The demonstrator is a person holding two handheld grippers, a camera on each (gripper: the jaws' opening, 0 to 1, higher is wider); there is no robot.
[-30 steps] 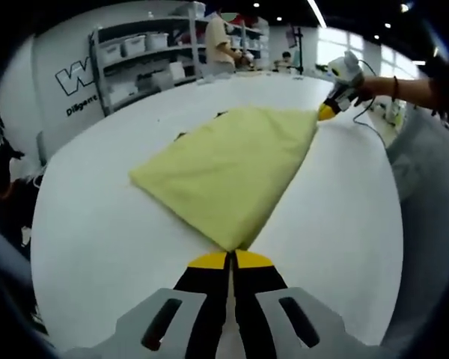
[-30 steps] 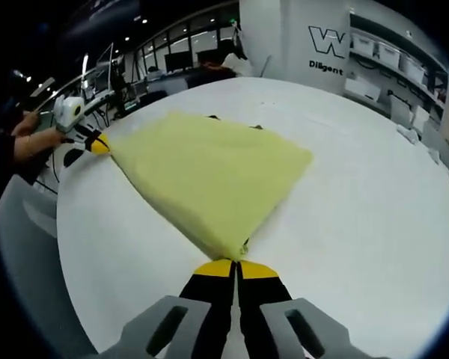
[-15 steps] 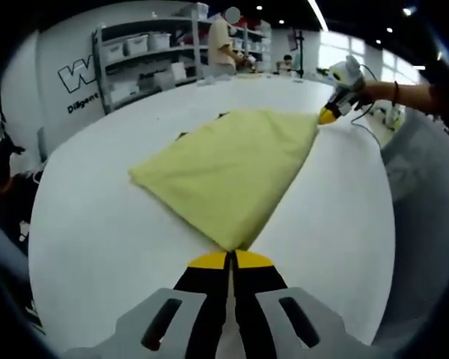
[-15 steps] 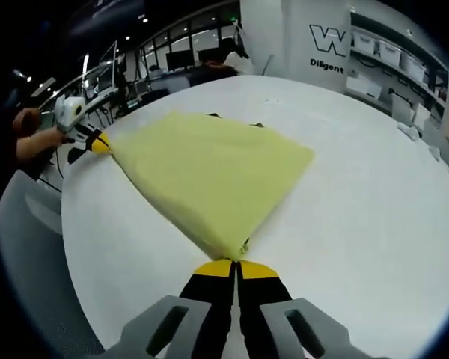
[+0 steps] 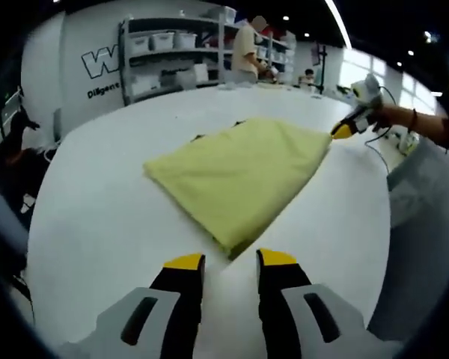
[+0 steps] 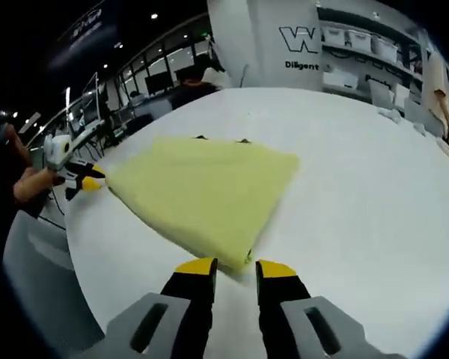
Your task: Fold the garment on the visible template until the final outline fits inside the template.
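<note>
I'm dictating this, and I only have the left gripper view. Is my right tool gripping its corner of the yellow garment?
Observer: No. In the right gripper view the right tool has its jaws apart, and the corner of the yellow garment lies at the mouth of the gap.
Operator: Is that corner lifted?
Observer: No, it lies on the white table. I cannot tell whether it touches a jaw.
Operator: How does my left tool look from over there?
Observer: The left tool sits at the garment's far corner with its jaws apart, held by a hand.
</note>
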